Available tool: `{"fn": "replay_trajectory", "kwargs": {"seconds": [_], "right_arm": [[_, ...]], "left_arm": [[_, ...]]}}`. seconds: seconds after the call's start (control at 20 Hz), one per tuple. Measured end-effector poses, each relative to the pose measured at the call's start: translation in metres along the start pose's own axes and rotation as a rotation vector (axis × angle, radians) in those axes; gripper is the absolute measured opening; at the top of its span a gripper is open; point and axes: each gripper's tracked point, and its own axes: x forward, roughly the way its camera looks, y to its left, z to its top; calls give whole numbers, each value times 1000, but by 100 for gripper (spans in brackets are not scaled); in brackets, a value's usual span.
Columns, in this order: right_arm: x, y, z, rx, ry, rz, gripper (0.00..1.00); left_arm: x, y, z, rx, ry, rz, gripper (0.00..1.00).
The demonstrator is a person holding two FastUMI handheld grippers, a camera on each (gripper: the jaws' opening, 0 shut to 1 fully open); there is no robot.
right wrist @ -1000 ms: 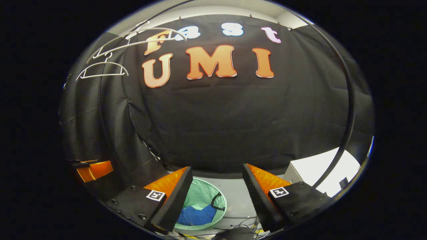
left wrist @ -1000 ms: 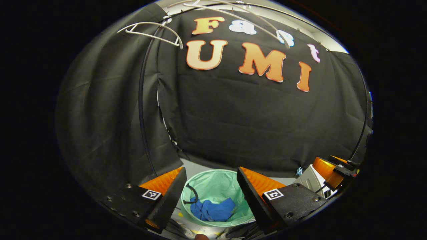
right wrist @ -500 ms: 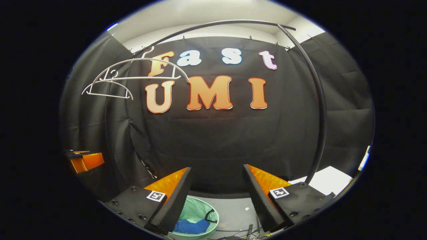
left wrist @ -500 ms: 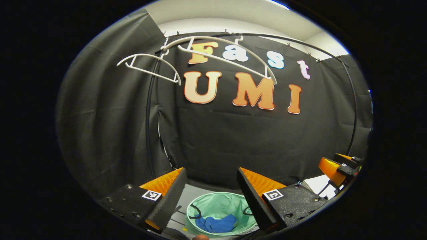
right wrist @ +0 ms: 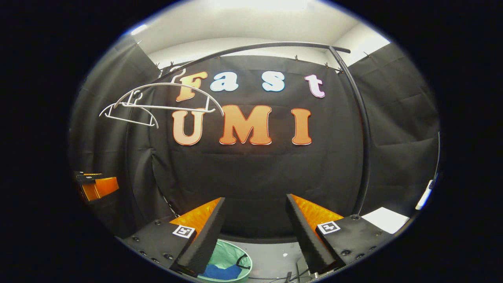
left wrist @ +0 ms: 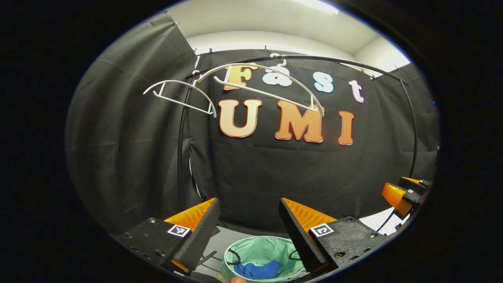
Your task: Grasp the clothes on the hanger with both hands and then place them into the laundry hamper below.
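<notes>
The left gripper (left wrist: 247,232) has its fingers spread wide with nothing between them; it is raised above the laundry hamper (left wrist: 259,253), which stands on the floor below and shows in the gap between the fingers in the left gripper view. The blue clothes (left wrist: 257,270) lie crumpled inside the hamper, on its pale green lining; a black handle loop (left wrist: 232,257) hangs over the hamper's rim. The right gripper (right wrist: 255,232) is likewise spread apart and holds nothing; in the right gripper view the hamper (right wrist: 226,259) sits low and to the left, partly hidden behind the left-hand finger (right wrist: 204,239), with the blue clothes (right wrist: 220,272) visible in it. Two white hangers (left wrist: 259,84) hang bare from the curved black rail (left wrist: 338,61) near the top of the booth; the smaller hanger (left wrist: 180,94) hangs to the left of the larger one. The other gripper (left wrist: 402,192) shows at the right edge of the left gripper view; whether it is spread cannot be told from there.
</notes>
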Motion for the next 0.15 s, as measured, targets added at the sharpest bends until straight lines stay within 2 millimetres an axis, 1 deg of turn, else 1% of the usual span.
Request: {"fn": "replay_trajectory", "kwargs": {"seconds": [0.1, 0.15], "right_arm": [[1, 1, -1, 3, 2, 1, 89], [0, 1, -1, 7, 2, 1, 89]], "left_arm": [[0, 0, 1, -1, -4, -5, 96], [0, 0, 1, -1, -4, -7, 94]]}}
